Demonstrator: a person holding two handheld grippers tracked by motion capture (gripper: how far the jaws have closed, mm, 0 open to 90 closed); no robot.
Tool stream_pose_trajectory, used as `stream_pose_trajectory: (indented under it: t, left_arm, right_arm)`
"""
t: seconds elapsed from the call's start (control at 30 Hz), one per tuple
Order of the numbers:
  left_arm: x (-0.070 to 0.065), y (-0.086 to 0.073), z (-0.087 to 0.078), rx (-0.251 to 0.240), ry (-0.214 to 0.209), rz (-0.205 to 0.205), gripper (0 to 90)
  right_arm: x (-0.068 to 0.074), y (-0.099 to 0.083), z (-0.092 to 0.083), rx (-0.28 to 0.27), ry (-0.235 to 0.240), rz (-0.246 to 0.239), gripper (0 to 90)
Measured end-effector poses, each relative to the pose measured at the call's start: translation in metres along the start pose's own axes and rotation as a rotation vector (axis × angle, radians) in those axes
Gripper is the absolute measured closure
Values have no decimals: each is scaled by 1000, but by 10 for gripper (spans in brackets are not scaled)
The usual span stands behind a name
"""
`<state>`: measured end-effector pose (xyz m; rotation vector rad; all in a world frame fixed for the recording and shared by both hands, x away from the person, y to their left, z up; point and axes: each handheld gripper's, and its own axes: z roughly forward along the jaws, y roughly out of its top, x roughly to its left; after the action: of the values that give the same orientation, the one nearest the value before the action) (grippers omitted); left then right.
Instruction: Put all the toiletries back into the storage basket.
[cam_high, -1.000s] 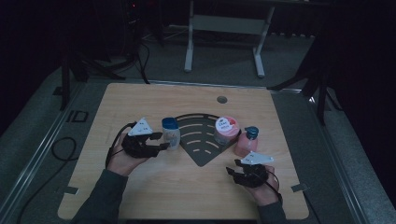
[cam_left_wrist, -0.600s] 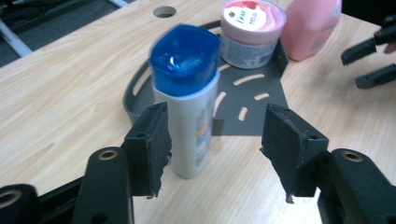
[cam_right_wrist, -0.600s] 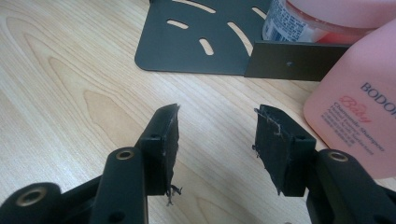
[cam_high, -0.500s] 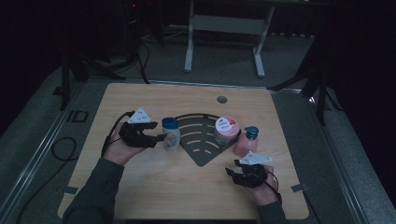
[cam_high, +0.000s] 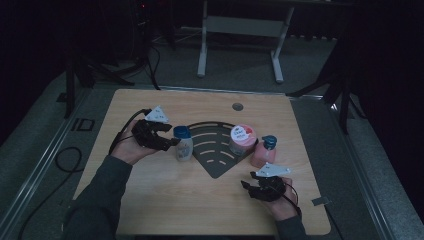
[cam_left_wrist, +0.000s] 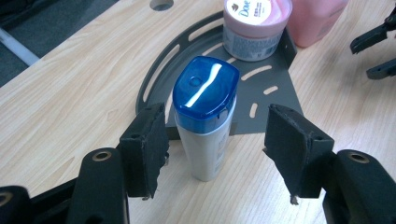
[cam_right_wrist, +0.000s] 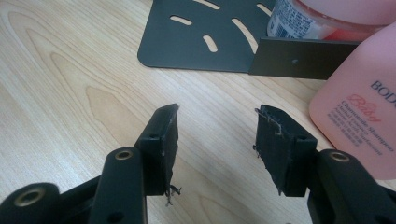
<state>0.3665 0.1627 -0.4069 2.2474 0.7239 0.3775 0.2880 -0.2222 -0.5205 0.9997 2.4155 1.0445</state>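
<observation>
A white bottle with a blue cap (cam_high: 183, 145) stands upright on the wooden table at the left edge of a dark fan-shaped slotted plate (cam_high: 215, 160). My left gripper (cam_high: 169, 142) is just left of it. In the left gripper view the bottle (cam_left_wrist: 205, 121) stands between the jaws, whose pads (cam_left_wrist: 144, 149) are clear of it on both sides; these jaws have just been opening. A pink-lidded jar (cam_high: 242, 140) sits on the plate, and a pink bottle (cam_high: 262, 150) stands beside it. My right gripper (cam_high: 250, 186) rests low near the front right, open and empty (cam_right_wrist: 217, 126), with the pink bottle (cam_right_wrist: 359, 116) to its right.
A round hole (cam_high: 237, 106) is in the tabletop near the far edge. Grey metal stand legs (cam_high: 202, 45) rise beyond the table. A cable (cam_high: 65, 160) loops on the floor at the left. The plate's raised rim (cam_right_wrist: 299, 58) lies ahead of the right gripper.
My left gripper has opened and drawn back to the left and upward from the white bottle, which stays standing. The right hand has not moved.
</observation>
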Motion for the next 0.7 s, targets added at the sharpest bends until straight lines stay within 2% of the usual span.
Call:
stream_pose_trajectory:
  t: [0.17,0.2,0.37,0.5,0.7]
  left_arm:
    - [2,7,2,11,0,18,372]
    - [5,11,6,41,2,31,372]
    - [8,17,14,100,-18,65,371]
    - [7,23,19,130,-34,87,374]
    - [6,32,27,180,-23,121,382]
  right_arm:
    - [1,0,1,5,-1,-5,480]
    - [1,0,1,5,0,-5,479]
    - [1,-1,1,10,4,-6,478]
    - [1,-1,2,14,8,-10,478]
    - [1,-1,2,18,11,-14,478]
